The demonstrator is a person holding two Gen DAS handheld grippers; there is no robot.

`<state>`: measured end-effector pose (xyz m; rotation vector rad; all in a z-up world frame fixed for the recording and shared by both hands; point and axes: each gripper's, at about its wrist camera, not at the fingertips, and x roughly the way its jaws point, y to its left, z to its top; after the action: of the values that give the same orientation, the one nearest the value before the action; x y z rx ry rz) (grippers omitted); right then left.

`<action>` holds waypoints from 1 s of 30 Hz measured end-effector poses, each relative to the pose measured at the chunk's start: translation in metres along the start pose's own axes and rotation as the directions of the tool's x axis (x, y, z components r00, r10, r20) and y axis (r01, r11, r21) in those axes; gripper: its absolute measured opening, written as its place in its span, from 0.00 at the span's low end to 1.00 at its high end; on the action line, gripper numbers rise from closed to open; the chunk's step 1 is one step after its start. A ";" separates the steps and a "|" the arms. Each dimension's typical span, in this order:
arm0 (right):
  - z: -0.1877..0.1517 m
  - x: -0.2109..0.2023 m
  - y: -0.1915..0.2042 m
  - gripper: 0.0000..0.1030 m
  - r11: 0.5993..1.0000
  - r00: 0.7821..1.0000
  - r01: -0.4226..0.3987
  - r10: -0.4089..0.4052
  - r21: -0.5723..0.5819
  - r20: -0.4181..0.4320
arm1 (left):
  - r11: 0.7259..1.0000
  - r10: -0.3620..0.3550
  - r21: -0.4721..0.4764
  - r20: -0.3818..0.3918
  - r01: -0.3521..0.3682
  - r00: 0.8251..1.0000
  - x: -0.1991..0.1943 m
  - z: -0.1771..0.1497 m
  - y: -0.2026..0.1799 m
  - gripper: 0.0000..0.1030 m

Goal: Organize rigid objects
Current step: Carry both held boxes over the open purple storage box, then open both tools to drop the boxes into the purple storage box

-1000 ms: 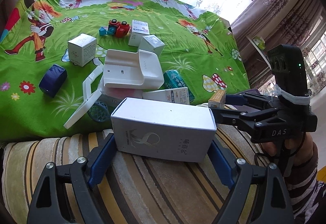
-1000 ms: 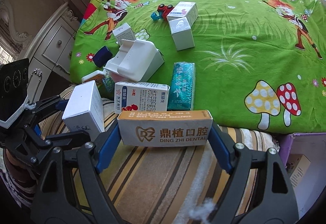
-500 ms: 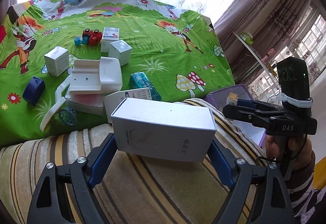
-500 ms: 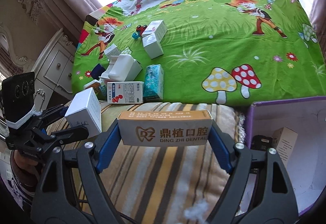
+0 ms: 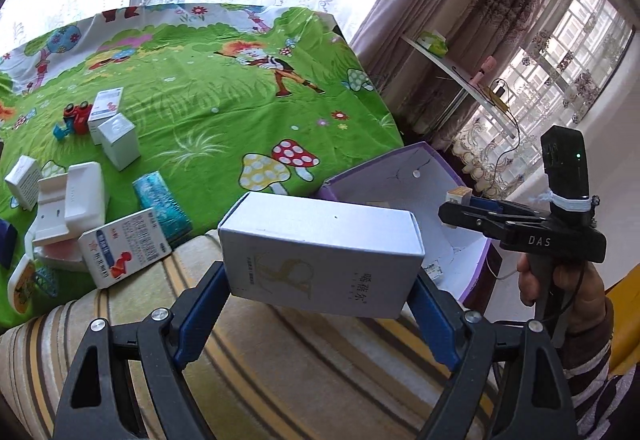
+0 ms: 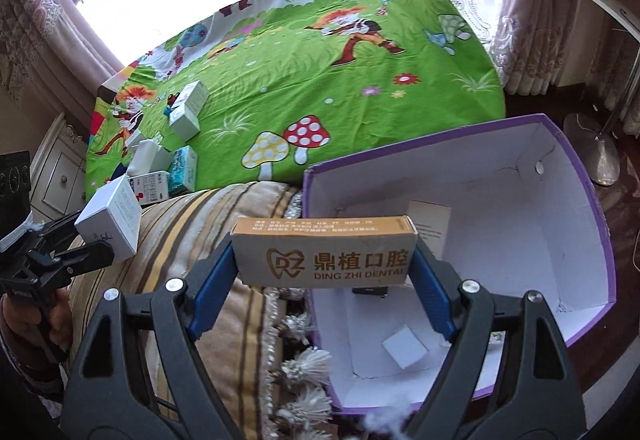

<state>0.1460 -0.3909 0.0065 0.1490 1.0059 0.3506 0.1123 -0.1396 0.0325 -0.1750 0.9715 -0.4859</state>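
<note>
A: Left wrist view: the left gripper [image 5: 320, 304] clamps a white rectangular cardboard box [image 5: 320, 248] at frame centre, over the striped cushion [image 5: 280, 360].

B: And the right gripper [image 6: 324, 280] grips a tan cardboard dental box [image 6: 324, 252], at the near-left rim of the open purple-walled carton [image 6: 592, 224] at right

Left wrist view: looks forward and down along its own fingers, close over a striped cushion [image 5: 280, 372], bed with green sheet [image 5: 224, 100] from 9 to 12 o'clock, purple box [image 5: 404, 176] at 2 o'clock. Right wrist view: same downward tilt, nearer the purple box [image 6: 576, 224], which fills 3 to 5 o'clock. Shared: sheet, cushion, box, each other's gripper.
</note>
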 end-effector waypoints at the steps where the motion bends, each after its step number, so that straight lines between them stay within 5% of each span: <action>1: -0.001 -0.003 -0.007 0.82 1.000 1.000 0.018 -0.018 0.011 0.006 | 1.000 -0.011 0.016 -0.002 0.011 1.000 0.003 0.002 -0.008 0.85; 8: -0.007 -0.018 -0.052 0.82 0.989 0.993 0.109 -0.114 0.103 0.041 | 0.988 -0.144 0.052 -0.088 0.149 0.986 0.038 0.013 -0.061 0.85; 19: -0.010 -0.039 -0.089 0.82 0.967 0.978 0.165 -0.186 0.195 0.094 | 0.949 -0.311 -0.032 -0.226 0.312 0.923 0.086 0.016 -0.100 0.87; 23: -0.010 -0.038 -0.091 0.82 0.967 0.978 0.164 -0.185 0.197 0.093 | 0.951 -0.308 -0.068 -0.244 0.301 0.919 0.091 0.014 -0.094 0.87; 30: -0.010 -0.038 -0.090 0.82 0.965 0.976 0.177 -0.198 0.192 0.094 | 0.941 -0.335 -0.103 -0.165 0.322 0.928 0.078 0.018 -0.080 0.87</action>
<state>0.1389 -0.4888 0.0061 0.2353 0.9314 0.0750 0.1380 -0.2484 0.0121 -0.3699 1.1455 -0.7850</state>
